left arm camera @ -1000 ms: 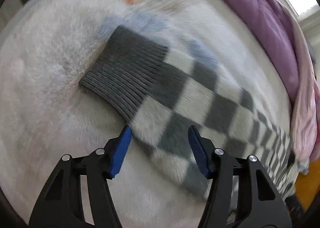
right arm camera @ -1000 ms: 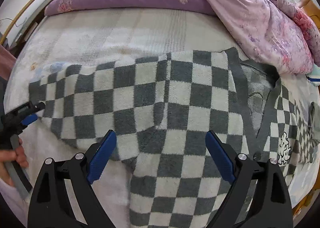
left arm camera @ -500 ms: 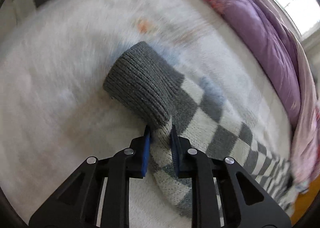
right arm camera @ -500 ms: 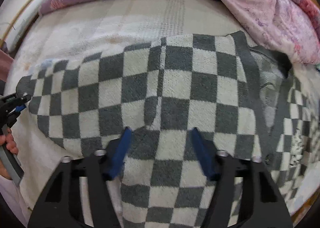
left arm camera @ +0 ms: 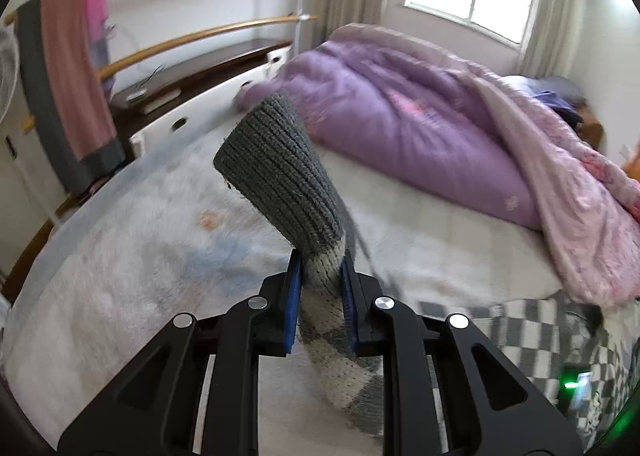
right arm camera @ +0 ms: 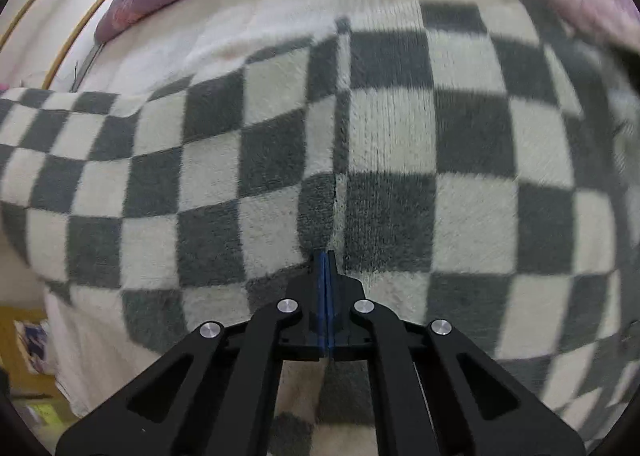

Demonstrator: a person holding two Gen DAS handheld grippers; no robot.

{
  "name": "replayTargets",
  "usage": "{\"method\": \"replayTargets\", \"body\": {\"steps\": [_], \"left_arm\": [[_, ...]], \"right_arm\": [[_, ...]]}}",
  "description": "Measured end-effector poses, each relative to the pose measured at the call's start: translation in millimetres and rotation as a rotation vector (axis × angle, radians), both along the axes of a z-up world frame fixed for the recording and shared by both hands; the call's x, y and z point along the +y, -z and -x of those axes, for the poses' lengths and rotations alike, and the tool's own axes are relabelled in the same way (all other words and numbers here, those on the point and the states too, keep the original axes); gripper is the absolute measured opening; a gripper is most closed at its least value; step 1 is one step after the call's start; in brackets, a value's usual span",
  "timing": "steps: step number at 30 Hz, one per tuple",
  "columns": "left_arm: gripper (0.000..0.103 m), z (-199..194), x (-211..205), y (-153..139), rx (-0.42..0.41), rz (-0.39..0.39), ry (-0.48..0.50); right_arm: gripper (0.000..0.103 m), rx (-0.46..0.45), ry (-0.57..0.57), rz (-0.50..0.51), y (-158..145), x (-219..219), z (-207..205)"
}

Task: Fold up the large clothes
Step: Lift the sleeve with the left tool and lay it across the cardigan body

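Above the bed [left arm camera: 120,276], the left tool [left arm camera: 319,276] pinches the checkered sweater [right arm camera: 400,160]'s sleeve below its cuff [left arm camera: 280,180]; the right tool [right arm camera: 325,260] clamps the sweater's armpit seam. Either shallow bite could slip under pull.

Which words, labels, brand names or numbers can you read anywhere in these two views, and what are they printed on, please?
None can be read.
Checkered sweater: no label visible.
White graphic on the sweater's front: too blurred to tell whether it holds letters.
Paper on the yellow surface: print too small and blurred to read.
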State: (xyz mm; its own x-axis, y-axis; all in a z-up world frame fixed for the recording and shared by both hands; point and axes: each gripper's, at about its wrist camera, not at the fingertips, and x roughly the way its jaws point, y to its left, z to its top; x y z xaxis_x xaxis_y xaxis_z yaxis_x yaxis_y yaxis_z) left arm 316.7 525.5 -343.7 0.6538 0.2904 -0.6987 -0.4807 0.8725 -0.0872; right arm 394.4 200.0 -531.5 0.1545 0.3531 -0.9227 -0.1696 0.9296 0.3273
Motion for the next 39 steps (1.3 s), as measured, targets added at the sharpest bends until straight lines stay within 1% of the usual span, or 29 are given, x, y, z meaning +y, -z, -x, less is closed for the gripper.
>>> {"method": "replayTargets", "body": {"steps": [3, 6, 7, 10, 12, 13, 15, 16, 17, 19, 22, 23, 24, 25, 27, 28, 29, 31, 32, 34, 35, 37, 39], "left_arm": [[0.019, -3, -28, -17, -0.018, -0.011, 0.043], [0.018, -2, -58, -33, -0.044, -0.007, 0.076], [0.018, -1, -66, -36, -0.046, -0.002, 0.083], [0.018, -6, -107, -46, -0.053, 0.01, 0.122], [0.018, -9, -131, -51, -0.053, -0.004, 0.146], [0.018, -12, -150, -55, -0.054, -0.013, 0.163], [0.019, -17, -179, -59, -0.05, -0.019, 0.191], [0.019, -17, -191, -59, -0.048, -0.025, 0.204], [0.019, -21, -214, -61, -0.042, -0.04, 0.226], [0.019, -25, -242, -60, -0.033, -0.06, 0.258], [0.019, -33, -293, -57, -0.023, -0.074, 0.309], [0.019, -36, -314, -54, -0.015, -0.083, 0.328], [0.019, -39, -333, -49, -0.002, -0.092, 0.342], [0.019, -40, -347, -44, 0.008, -0.099, 0.352], [0.019, -46, -386, -30, 0.036, -0.111, 0.382], [0.019, -47, -398, -25, 0.044, -0.113, 0.398], [0.019, -51, -424, -15, 0.055, -0.121, 0.43], [0.019, -55, -454, 3, 0.074, -0.156, 0.48], [0.019, -59, -481, 19, 0.106, -0.181, 0.528], [0.019, -62, -511, 44, 0.143, -0.183, 0.571], [0.019, -64, -523, 55, 0.164, -0.181, 0.583], [0.019, -66, -552, 88, 0.226, -0.2, 0.612], [0.02, -65, -571, 115, 0.28, -0.212, 0.644]], "right_arm": [[0.001, 0.011, 0.042, -0.025, 4, -4, -1], [0.001, -0.018, 0.021, -0.001, 4, 1, 1], [0.001, -0.018, 0.025, -0.01, 5, 1, 1], [0.001, 0.001, 0.057, -0.069, 9, -7, -1], [0.001, 0.008, 0.062, -0.097, 8, -12, 1], [0.001, 0.019, 0.061, -0.115, 8, -15, 0], [0.001, 0.05, 0.073, -0.169, 8, -29, -1], [0.001, 0.081, 0.09, -0.223, 8, -39, -2], [0.0, 0.096, 0.103, -0.263, 6, -50, -1], [0.0, 0.074, 0.115, -0.313, -6, -74, 0], [0.0, 0.027, 0.12, -0.348, -27, -114, -2], [0.0, 0.002, 0.134, -0.352, -36, -138, -3], [0.0, -0.015, 0.149, -0.348, -42, -153, -3], [0.0, -0.042, 0.18, -0.338, -50, -180, -4], [0.0, -0.08, 0.24, -0.328, -60, -223, -3], [0.0, -0.1, 0.279, -0.313, -64, -252, -2], [0.0, -0.116, 0.309, -0.299, -67, -270, -3], [0.001, -0.142, 0.377, -0.258, -71, -319, 1], [0.001, -0.147, 0.404, -0.238, -70, -334, 2], [0.001, -0.146, 0.484, -0.17, -66, -383, 7], [0.001, -0.144, 0.516, -0.138, -65, -399, 9], [0.001, -0.137, 0.551, -0.114, -58, -421, 17], [0.001, -0.108, 0.599, -0.095, -45, -443, 23]]}}
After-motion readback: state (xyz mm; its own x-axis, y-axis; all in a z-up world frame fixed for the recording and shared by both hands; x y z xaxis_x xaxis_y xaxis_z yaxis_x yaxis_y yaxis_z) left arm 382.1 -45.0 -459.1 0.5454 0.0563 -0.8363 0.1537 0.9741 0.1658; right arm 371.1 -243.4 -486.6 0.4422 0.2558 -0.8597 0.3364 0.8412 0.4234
